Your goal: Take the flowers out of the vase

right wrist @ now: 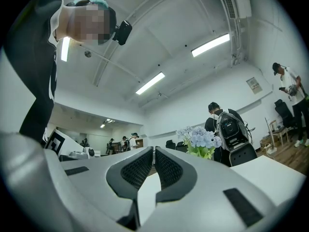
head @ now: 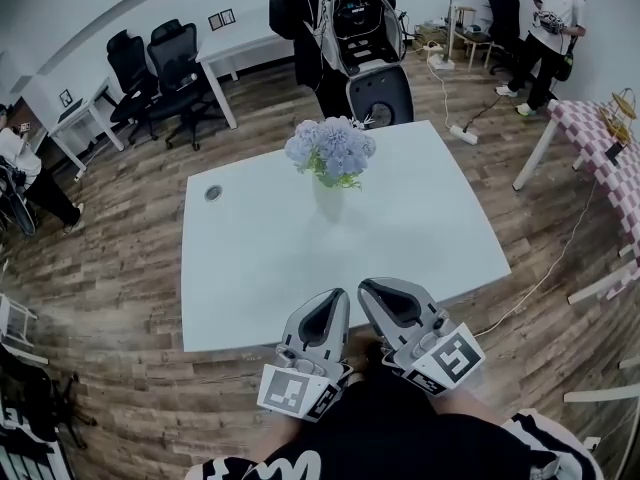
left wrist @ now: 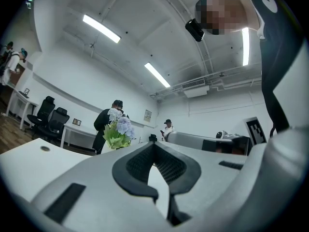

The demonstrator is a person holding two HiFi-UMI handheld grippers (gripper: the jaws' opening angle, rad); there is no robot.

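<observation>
At the near edge of the white table (head: 250, 268), both claws hover side by side, close in front of the person's body. The left claw (head: 333, 300) has its jaws pressed together at the tips with nothing between them. The right claw (head: 372, 290) is likewise closed and empty. The flowers (head: 330, 148), a pale blue bunch with green leaves, stand in the slim white vase (head: 328, 200) near the far middle of the table, well apart from both claws. From the head view they lie at about 12 o'clock from the left claw and nearer 11 o'clock from the right. Each claw angles slightly inward, so the bunch (left wrist: 119, 127) sits at about 11 o'clock off the left claw's own line and the bunch (right wrist: 200, 138) at about 1 o'clock off the right's. Neither claw looks clearly nearer. The stems run upright, so whichever claw goes must probably open, reach across the table and close on them just above the rim, then draw straight up.
</observation>
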